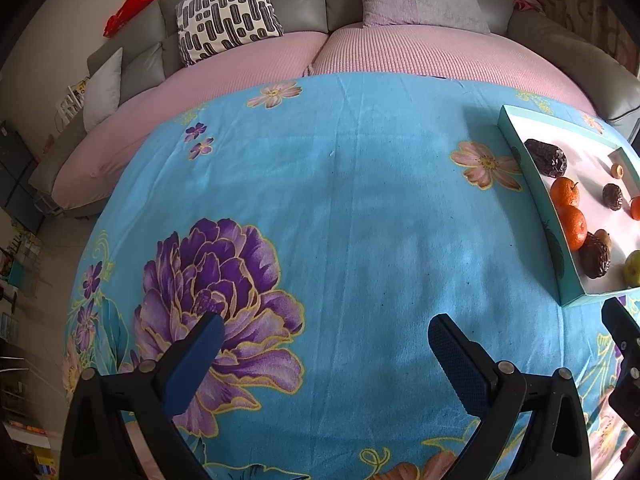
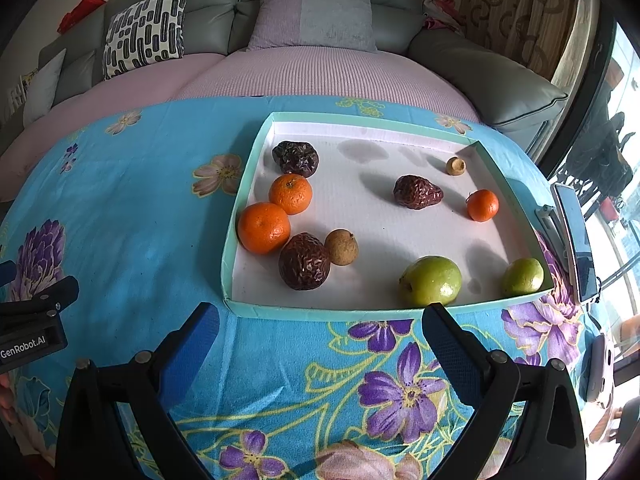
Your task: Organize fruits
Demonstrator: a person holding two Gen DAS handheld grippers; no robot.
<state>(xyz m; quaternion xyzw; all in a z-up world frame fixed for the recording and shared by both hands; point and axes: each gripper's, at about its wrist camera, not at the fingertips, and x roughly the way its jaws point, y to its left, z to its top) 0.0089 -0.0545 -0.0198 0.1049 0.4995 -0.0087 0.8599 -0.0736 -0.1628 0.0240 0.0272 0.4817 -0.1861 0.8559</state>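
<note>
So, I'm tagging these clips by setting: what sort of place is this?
Most likely a home living room: a grey sofa with throw pillows, patterned curtains, and a table under a floral cloth.

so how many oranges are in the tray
3. Two touch each other by the tray's left wall: one nearer the front, one just behind it. A smaller one sits near the right wall. None looks hidden.

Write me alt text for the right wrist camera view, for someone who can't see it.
A shallow teal tray on a blue floral tablecloth holds scattered oranges, wrinkled dark fruits, green fruits and small brown ones. The open right gripper hovers just short of the tray, holding nothing.
</note>
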